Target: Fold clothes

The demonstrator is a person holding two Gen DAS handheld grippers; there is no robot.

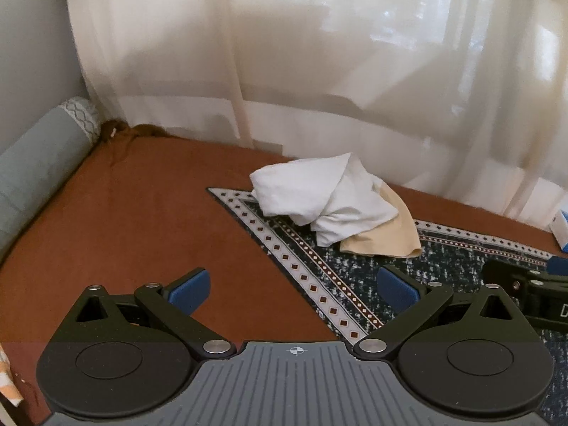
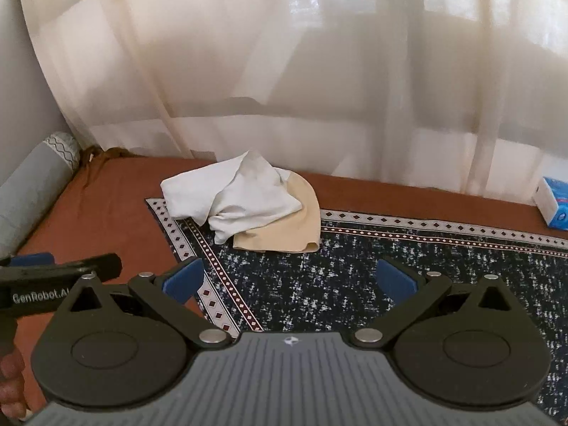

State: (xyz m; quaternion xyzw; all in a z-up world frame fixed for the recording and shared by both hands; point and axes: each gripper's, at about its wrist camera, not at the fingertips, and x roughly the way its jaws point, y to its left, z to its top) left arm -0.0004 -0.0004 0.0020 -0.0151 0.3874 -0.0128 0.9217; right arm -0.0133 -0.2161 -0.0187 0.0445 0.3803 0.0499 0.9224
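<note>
A crumpled white garment (image 1: 319,198) lies on top of a cream garment (image 1: 387,238) at the far corner of a dark patterned mat (image 1: 443,269). Both show in the right wrist view too: the white one (image 2: 241,195) and the cream one (image 2: 287,230). My left gripper (image 1: 294,287) is open and empty, held above the mat's near corner, well short of the clothes. My right gripper (image 2: 291,280) is open and empty above the mat (image 2: 355,284), also short of the pile. The right gripper shows at the left wrist view's right edge (image 1: 525,291).
The mat lies on a rust-brown bed cover (image 1: 142,220). A grey-green bolster (image 1: 39,163) lies along the left wall. Sheer cream curtains (image 1: 319,71) hang behind the bed. A blue and white tissue box (image 2: 553,206) sits at the far right.
</note>
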